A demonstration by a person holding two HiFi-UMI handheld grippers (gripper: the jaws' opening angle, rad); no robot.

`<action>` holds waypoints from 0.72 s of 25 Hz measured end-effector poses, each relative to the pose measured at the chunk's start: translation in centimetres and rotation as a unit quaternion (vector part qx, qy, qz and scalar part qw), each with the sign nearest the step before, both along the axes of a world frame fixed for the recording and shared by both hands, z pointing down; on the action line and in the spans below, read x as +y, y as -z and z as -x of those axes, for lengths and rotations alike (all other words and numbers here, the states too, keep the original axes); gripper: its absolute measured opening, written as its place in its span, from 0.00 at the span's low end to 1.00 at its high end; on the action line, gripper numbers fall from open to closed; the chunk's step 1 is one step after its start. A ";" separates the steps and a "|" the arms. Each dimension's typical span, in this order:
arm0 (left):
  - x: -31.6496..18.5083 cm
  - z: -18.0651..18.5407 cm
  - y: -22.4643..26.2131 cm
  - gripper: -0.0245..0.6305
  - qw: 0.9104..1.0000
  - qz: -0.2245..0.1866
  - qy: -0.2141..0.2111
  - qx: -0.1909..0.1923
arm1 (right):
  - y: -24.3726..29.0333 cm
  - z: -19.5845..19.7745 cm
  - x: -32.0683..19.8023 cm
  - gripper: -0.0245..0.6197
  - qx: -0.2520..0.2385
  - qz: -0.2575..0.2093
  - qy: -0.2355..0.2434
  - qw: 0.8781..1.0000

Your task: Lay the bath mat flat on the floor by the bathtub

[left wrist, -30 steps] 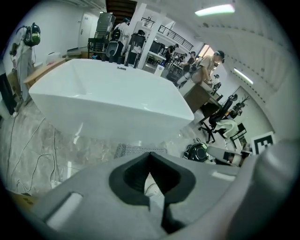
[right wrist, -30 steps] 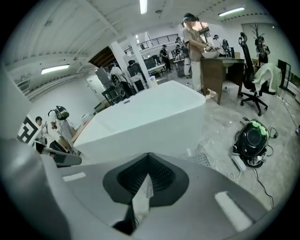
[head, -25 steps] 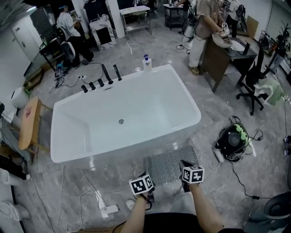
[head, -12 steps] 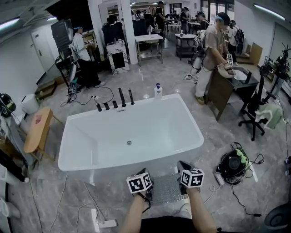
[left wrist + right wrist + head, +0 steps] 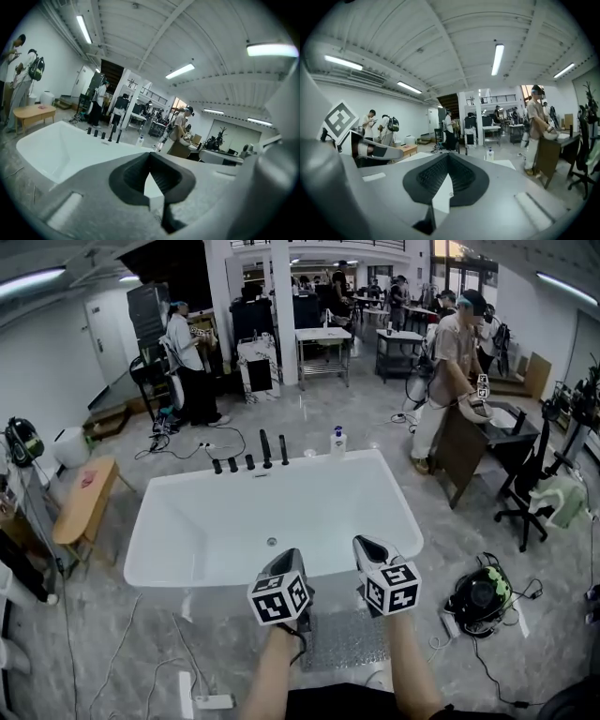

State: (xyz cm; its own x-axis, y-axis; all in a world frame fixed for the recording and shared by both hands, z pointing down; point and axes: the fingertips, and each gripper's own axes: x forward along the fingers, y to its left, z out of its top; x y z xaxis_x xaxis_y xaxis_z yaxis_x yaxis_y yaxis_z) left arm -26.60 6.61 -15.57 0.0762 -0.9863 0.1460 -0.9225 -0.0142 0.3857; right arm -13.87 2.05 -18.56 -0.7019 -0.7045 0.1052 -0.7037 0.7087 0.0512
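Both shut, empty, left gripper (image 5: pixel 287 561), right gripper (image 5: pixel 367 548)

The bathtub (image 5: pixel 211 540) was plain white, its taps (image 5: pixel 249 462) black. The floor (image 5: pixel 450 549) was grey with pale marble veining. The bath mat (image 5: pixel 342 643) was see-through, with a dense bubbled pattern. The left gripper (image 5: pixel 289 559) and right gripper (image 5: pixel 367 546) were grey with black ribbed pads (image 5: pixel 127 177), their cubes (image 5: pixel 278 598) carrying black-and-white square markers

The mat (image 5: pixel 345 641), clear with a bubbly texture, lies flat on the grey marble floor (image 5: pixel 141 615) at 6 o'clock from the white tub (image 5: pixel 178 521), long side along its near wall (the mat's nearest edge is hidden).
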 end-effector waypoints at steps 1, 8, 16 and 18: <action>0.0 0.1 1.7 0.04 1.000 -0.018 0.000 -0.011 | 1.4 0.9 0.5 0.05 0.009 -0.019 0.014 1.000; 0.9 -0.1 12.7 0.04 0.986 -0.133 -0.006 -0.099 | 9.6 5.4 3.2 0.05 0.065 -0.149 0.067 0.985; 2.9 -2.0 14.3 0.04 0.978 -0.162 -0.028 -0.127 | 11.9 4.0 6.8 0.05 0.021 -0.164 0.092 0.982; 3.2 -1.9 13.9 0.04 0.979 -0.155 -0.021 -0.133 | 12.1 3.3 6.7 0.05 0.009 -0.161 0.077 0.984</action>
